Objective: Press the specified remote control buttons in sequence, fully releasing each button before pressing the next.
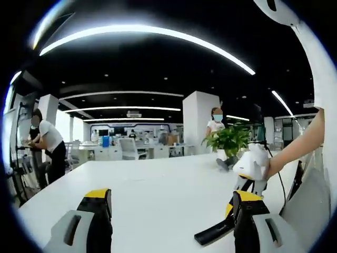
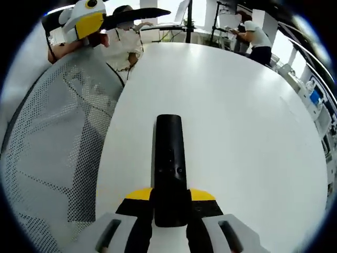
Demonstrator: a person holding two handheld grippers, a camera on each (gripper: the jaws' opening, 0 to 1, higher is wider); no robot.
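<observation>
Now right claw (image 2: 169,208) clamps black remote (image 2: 169,158), remote projecting forward over white table (image 2: 247,121); left claw (image 1: 171,208) agape.

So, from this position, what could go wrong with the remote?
1. The right tongs grip the black remote only at its near end; a press farther along might tip or slip it.
2. The remote sits close to the white table edge beside the mesh chair, so it could fall if released.
3. The left tongs are open and high, with the remote low in the left gripper view, so aiming may be imprecise.
</observation>
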